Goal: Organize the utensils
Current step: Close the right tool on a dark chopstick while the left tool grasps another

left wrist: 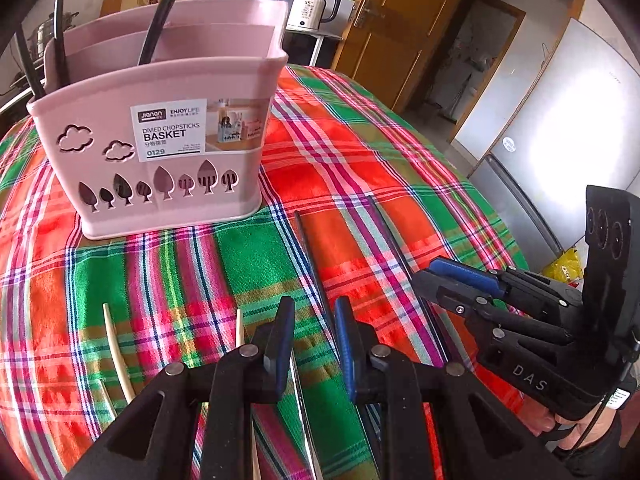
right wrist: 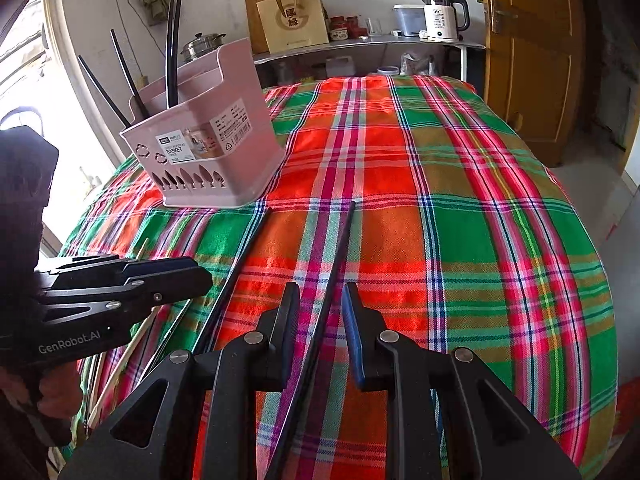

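Your right claw [right wrist: 320,320] hung low over the plaid cloth [right wrist: 460,208] with its two fingers apart. One black chopstick [right wrist: 340,248] lay flat on the cloth in the gap between them, and neither pad pressed on it. I think you put the claw there so it could pinch the stick near its near end, where it is easy to lift.

That stick's long line ran from 7 o'clock to 1 o'clock in the right wrist view. Its far tip pointed away from you, to the right of the pink basket [right wrist: 208,152].

Your left claw [left wrist: 314,340] was open too, with a clear gap between its blue pads. A second black chopstick [left wrist: 308,248] lay on the cloth ahead of it. It ran from 11 o'clock down to 5 o'clock and slipped behind one finger, so I could not tell if it sat right in the gap. It was not gripped.

The basket stood upright at 11 o'clock from both claws, well apart from the sticks on the cloth. A few black chopsticks [right wrist: 174,40] stood inside it already. Some pale chopsticks [left wrist: 116,352] lay at 9 o'clock of the left claw.
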### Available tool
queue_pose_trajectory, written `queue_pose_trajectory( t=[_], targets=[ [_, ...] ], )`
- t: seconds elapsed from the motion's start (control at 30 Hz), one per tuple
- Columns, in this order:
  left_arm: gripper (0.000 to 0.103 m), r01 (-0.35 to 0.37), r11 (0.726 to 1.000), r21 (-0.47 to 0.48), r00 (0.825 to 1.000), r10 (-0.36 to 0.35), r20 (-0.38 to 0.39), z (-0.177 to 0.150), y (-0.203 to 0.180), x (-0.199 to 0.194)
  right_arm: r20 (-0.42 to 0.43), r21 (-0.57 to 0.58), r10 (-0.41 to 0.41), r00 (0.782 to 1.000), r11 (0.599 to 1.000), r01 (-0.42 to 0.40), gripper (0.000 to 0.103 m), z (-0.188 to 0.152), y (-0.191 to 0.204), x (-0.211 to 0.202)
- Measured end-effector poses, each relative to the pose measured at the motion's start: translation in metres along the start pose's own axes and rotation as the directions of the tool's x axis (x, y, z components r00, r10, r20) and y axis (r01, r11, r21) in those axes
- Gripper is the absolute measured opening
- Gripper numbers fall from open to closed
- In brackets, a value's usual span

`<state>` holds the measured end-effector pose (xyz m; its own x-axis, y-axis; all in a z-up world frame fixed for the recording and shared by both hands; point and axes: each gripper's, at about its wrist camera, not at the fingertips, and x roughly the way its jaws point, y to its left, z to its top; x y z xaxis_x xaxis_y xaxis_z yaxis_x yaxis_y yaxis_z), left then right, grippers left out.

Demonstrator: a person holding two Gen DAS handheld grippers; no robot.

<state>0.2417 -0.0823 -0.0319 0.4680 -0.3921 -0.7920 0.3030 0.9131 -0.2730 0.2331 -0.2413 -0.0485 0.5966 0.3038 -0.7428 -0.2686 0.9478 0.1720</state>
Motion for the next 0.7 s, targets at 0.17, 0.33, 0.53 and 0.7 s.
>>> queue_pose_trajectory(
  t=[0.17, 0.33, 0.53, 0.7],
  targets=[
    [0.020, -0.009, 1.000, 0.000, 1.000, 0.009, -0.017, 0.003, -0.001, 0.013, -0.036, -0.004, -0.021, 0.999, 1.000, 0.020, 0.016, 0.004, -0.003, 0.013],
    [0.020, -0.030, 0.999, 0.013, 0.999, 0.030, -0.015, 0.013, -0.009, 0.024, -0.044, -0.019, -0.035, 0.998, 0.999, 0.034, 0.009, 0.007, -0.003, 0.017],
    [0.018, -0.077, 0.997, 0.030, 0.997, 0.077, -0.001, 0.012, -0.011, 0.023, -0.049, -0.014, -0.054, 0.997, 0.998, 0.054, 0.008, 0.007, -0.010, 0.014],
    [0.010, -0.109, 0.994, 0.018, 0.994, 0.109, -0.018, 0.016, -0.012, 0.027, -0.075, -0.013, -0.078, 0.994, 0.997, 0.077, 0.009, 0.014, -0.012, 0.017]
  ],
)
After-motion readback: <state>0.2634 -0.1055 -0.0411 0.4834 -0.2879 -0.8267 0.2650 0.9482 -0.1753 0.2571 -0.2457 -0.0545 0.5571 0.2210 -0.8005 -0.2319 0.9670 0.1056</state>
